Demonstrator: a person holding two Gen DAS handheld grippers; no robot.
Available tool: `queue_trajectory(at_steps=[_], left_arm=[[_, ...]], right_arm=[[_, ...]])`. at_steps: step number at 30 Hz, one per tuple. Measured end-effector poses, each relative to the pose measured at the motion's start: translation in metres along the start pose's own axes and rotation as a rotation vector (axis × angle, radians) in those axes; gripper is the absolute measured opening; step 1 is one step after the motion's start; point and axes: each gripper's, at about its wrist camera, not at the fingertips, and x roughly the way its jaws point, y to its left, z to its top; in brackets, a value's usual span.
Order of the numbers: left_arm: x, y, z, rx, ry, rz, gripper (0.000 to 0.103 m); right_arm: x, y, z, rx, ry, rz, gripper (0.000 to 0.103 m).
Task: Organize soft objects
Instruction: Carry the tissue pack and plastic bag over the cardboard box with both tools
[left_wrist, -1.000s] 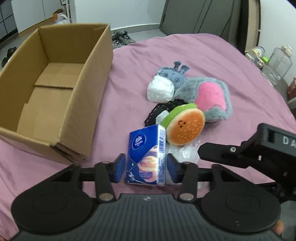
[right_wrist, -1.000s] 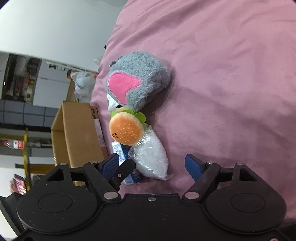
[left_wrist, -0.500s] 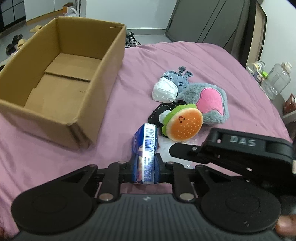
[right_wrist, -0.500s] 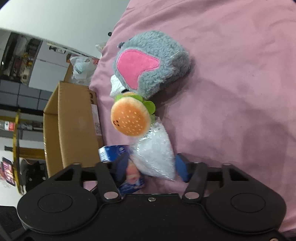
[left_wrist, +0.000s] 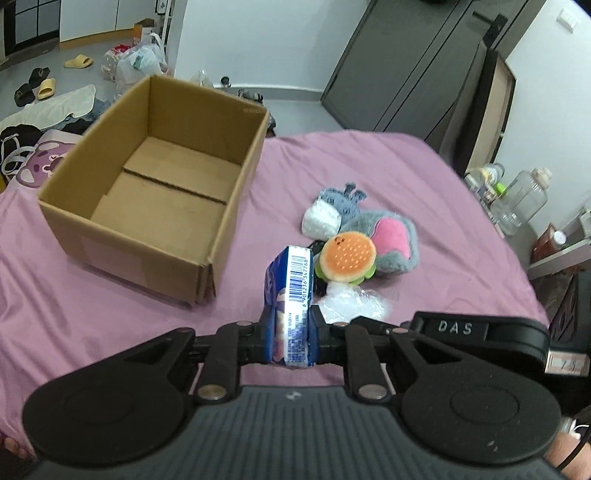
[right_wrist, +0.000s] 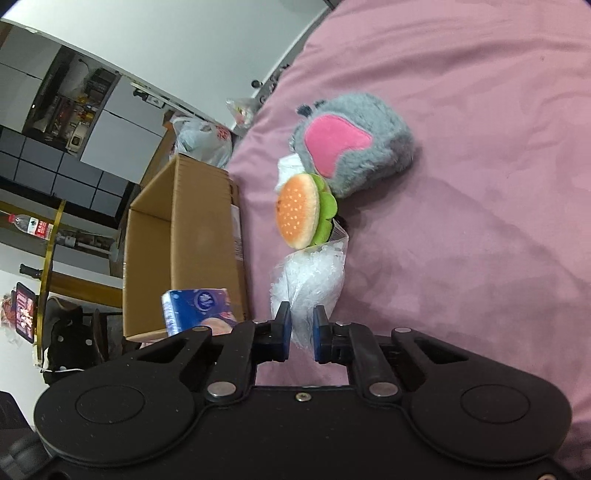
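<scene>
Left wrist view: left tool (left_wrist: 290, 334), fingers clamped on blue tissue pack (left_wrist: 291, 306), pack held upright, barcode edge facing up, clear of the pink bed (left_wrist: 369, 166). Cardboard box (left_wrist: 221, 218), open top, nothing visible inside, sits on the bed ahead and to the left of the pack, near but not touching.

Right wrist view: right tool (right_wrist: 301, 334), fingers drawn close on the near end of a clear plastic bag (right_wrist: 310, 277) holding white filling; bag lies on the bed. Burger plush (right_wrist: 301, 210) touches the far end of the bag. Grey plush with pink patch (right_wrist: 354, 147) just beyond the burger, touching it. Small grey animal plush with white muzzle (left_wrist: 332, 210) behind those, seen from the left view only.

Step in hand, by judgement: both items gripped, neither yet in the box.

Handling notes:
- Pack is squeezable; hold grip firm, carry it over the box's near wall, lower it inside before parting the fingers.
- Bag is slippery and slack; it will likely sag and may slide out. Lift slowly.
- Raise the bag straight up so the burger plush is not dragged along.
- Bring tools in one after the other to avoid a clash over the box.
</scene>
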Motion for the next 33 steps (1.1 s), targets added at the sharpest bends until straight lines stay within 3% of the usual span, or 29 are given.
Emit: queue_trajectory(at_steps=[18, 33], left_arm=[[-0.072, 0.04, 0.026, -0.069, -0.121, -0.049, 0.017], [-0.093, 0.076, 0.048, -0.088, -0.188, -0.056, 0.017]], right_arm=[[-0.03, 0.072, -0.003, -0.096, -0.131, 0.02, 0.011], [-0.029, 0.126, 0.01, -0.189, -0.178, 0.072, 0.011]])
